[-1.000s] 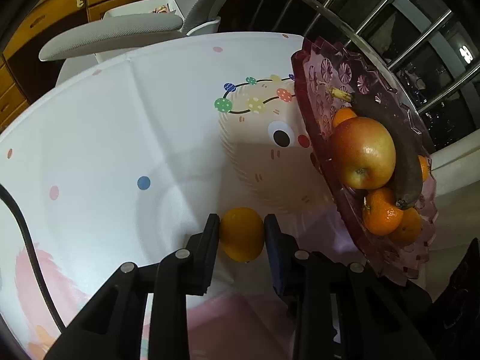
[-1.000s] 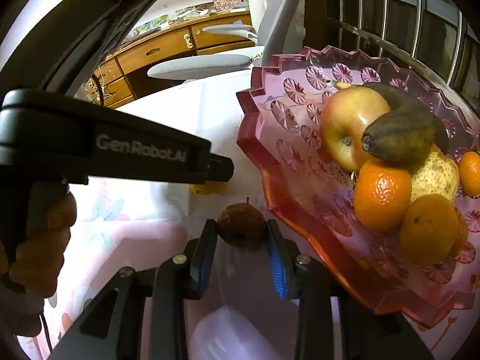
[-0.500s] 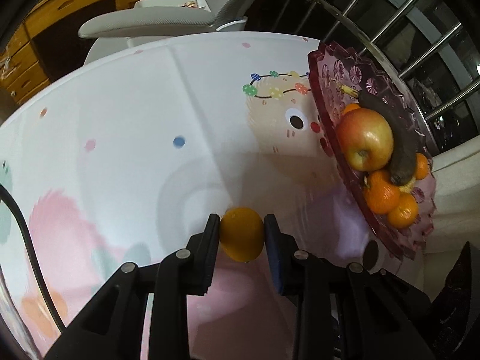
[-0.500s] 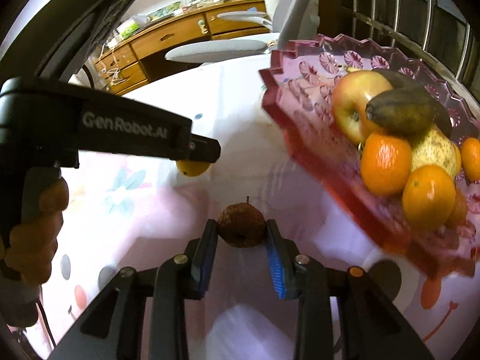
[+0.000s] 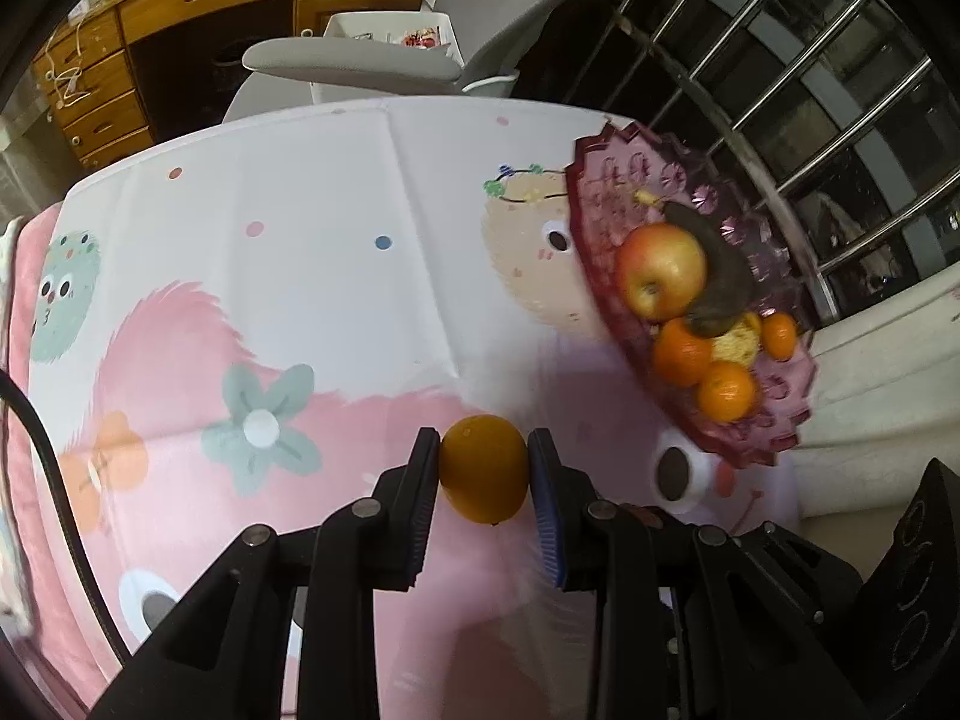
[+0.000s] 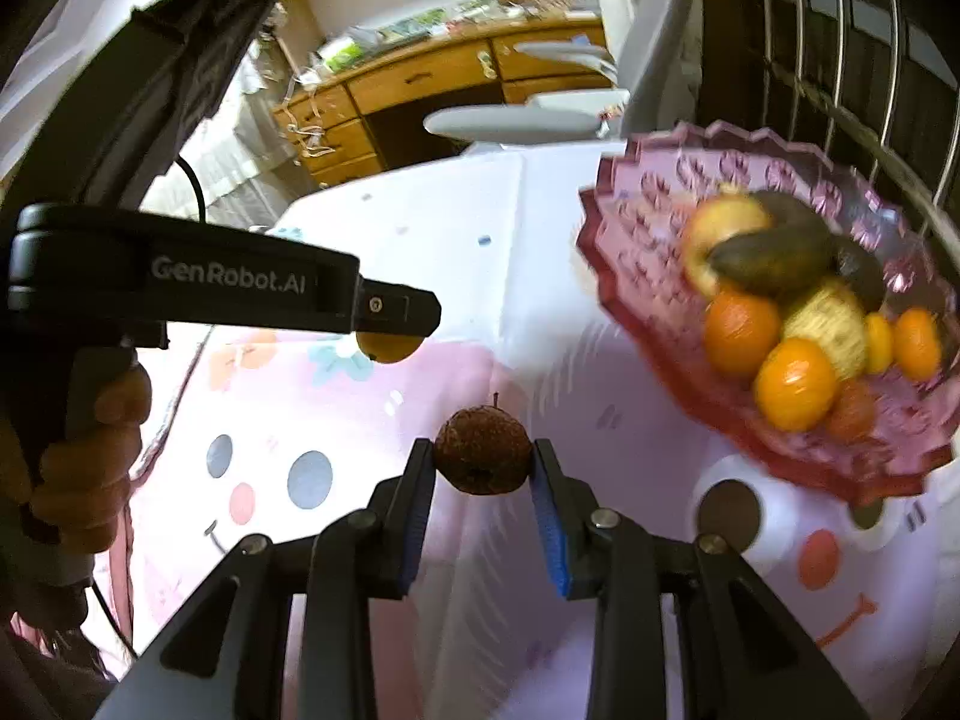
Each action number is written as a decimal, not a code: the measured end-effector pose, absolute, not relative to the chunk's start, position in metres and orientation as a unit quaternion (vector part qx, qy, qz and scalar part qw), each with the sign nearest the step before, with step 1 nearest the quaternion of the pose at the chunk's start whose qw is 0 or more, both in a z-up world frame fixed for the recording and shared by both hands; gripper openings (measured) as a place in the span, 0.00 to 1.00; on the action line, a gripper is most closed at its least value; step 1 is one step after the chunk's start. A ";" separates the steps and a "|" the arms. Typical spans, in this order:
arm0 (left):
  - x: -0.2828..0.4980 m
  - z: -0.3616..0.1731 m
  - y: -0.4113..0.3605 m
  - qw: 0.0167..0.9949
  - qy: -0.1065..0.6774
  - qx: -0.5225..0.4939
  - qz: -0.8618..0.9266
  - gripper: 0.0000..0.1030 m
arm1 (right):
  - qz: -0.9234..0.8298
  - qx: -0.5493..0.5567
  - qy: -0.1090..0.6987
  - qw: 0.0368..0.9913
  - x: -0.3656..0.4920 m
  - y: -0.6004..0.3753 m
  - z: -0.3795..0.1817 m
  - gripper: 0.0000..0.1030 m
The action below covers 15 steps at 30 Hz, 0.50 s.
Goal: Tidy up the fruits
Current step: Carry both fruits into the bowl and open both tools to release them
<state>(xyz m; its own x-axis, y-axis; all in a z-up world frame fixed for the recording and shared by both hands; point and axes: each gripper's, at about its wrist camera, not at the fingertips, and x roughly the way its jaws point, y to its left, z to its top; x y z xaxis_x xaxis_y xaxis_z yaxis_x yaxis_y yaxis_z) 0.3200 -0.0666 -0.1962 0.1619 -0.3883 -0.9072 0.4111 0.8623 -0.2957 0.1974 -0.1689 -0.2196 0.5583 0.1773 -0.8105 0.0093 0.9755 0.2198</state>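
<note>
Carrying both fruits above the patterned tablecloth (image 5: 336, 192): left gripper (image 5: 483, 468) pinches an orange (image 5: 483, 468), right gripper (image 6: 483, 459) pinches a brown fruit (image 6: 483, 459). Judged best: clear the near scalloped rim of the pink glass bowl (image 6: 624, 294) at right, then release low onto a gap among the piled fruit.

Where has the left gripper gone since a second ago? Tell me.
Yes: left gripper, shut on the orange, rose and pulled back from the bowl, which looks smaller.
</note>
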 end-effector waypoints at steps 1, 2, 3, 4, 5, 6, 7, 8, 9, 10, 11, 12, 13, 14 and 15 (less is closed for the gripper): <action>0.317 -0.192 -0.069 0.765 0.589 0.009 -0.260 0.27 | 0.051 0.095 0.464 0.879 0.194 -0.172 -0.214 0.31; 0.314 -0.188 -0.071 0.769 0.586 0.008 -0.256 0.27 | 0.054 0.090 0.459 0.882 0.189 -0.175 -0.207 0.31; 0.312 -0.184 -0.074 0.772 0.582 0.006 -0.255 0.27 | 0.058 0.087 0.455 0.884 0.187 -0.181 -0.201 0.31; 0.309 -0.179 -0.078 0.775 0.578 0.003 -0.256 0.27 | 0.060 0.085 0.452 0.886 0.184 -0.186 -0.195 0.31; 0.309 -0.175 -0.083 0.778 0.573 0.001 -0.257 0.27 | 0.061 0.082 0.447 0.888 0.180 -0.192 -0.189 0.31; 0.306 -0.169 -0.089 0.783 0.566 -0.001 -0.258 0.27 | 0.061 0.080 0.444 0.890 0.178 -0.196 -0.186 0.31; 0.304 -0.165 -0.094 0.786 0.562 -0.002 -0.258 0.27 | 0.062 0.077 0.440 0.893 0.175 -0.203 -0.180 0.31; 0.303 -0.161 -0.101 0.790 0.556 -0.005 -0.259 0.27 | 0.062 0.074 0.437 0.894 0.174 -0.208 -0.176 0.31; 0.304 -0.158 -0.106 0.792 0.553 -0.008 -0.259 0.27 | 0.063 0.071 0.433 0.897 0.173 -0.216 -0.172 0.31; 0.303 -0.155 -0.114 0.795 0.549 -0.011 -0.258 0.27 | 0.063 0.069 0.430 0.898 0.172 -0.222 -0.169 0.31; 0.301 -0.152 -0.121 0.797 0.547 -0.015 -0.257 0.27 | 0.062 0.067 0.427 0.899 0.171 -0.230 -0.166 0.31; 0.300 -0.150 -0.126 0.798 0.545 -0.017 -0.255 0.27 | 0.062 0.067 0.426 0.900 0.170 -0.235 -0.165 0.31; 0.299 -0.148 -0.133 0.802 0.542 -0.022 -0.251 0.27 | 0.064 0.066 0.426 0.900 0.169 -0.243 -0.163 0.31; 0.298 -0.147 -0.138 0.803 0.540 -0.025 -0.250 0.27 | 0.065 0.064 0.425 0.901 0.168 -0.250 -0.161 0.31; 0.297 -0.145 -0.145 0.806 0.537 -0.028 -0.249 0.27 | 0.066 0.063 0.424 0.901 0.167 -0.257 -0.160 0.31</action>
